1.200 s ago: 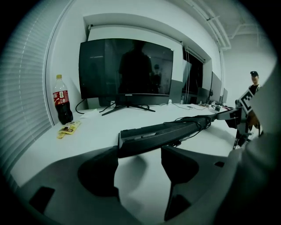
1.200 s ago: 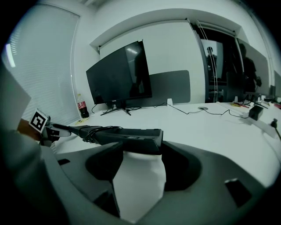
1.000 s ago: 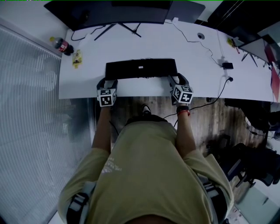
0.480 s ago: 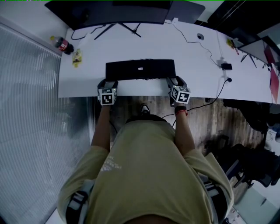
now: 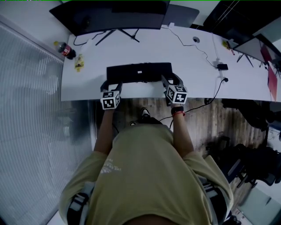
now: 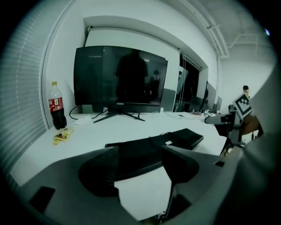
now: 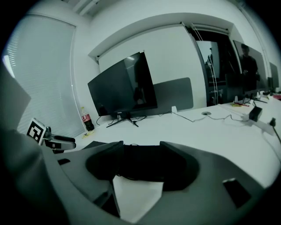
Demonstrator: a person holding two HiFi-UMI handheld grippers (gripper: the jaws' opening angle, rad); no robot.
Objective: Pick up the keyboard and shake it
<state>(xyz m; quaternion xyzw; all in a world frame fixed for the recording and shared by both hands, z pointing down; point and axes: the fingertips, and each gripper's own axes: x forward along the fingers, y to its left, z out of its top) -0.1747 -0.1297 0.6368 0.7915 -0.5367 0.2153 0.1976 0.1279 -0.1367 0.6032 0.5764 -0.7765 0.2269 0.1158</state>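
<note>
The black keyboard (image 5: 139,72) hangs a little above the white desk (image 5: 246,85), level, with a faint shadow under its left end. My left gripper (image 5: 111,85) is shut on its left end and my right gripper (image 5: 169,81) on its right end. In the left gripper view the keyboard (image 6: 178,139) runs off to the right from between the jaws of the left gripper (image 6: 139,161), and the right gripper's marker cube shows at the far end. The right gripper view shows the keyboard (image 7: 141,154) filling the gap of the right gripper (image 7: 139,170).
A large dark monitor (image 5: 114,13) stands at the back of the desk. A cola bottle (image 5: 66,48) and a yellow snack packet (image 5: 79,65) sit at the back left. Cables and a plug (image 5: 221,67) lie at the right. Office chairs stand on the floor at lower right.
Both grippers have risen together with the keyboard between them, so it has come up off the desk. It stays level.
</note>
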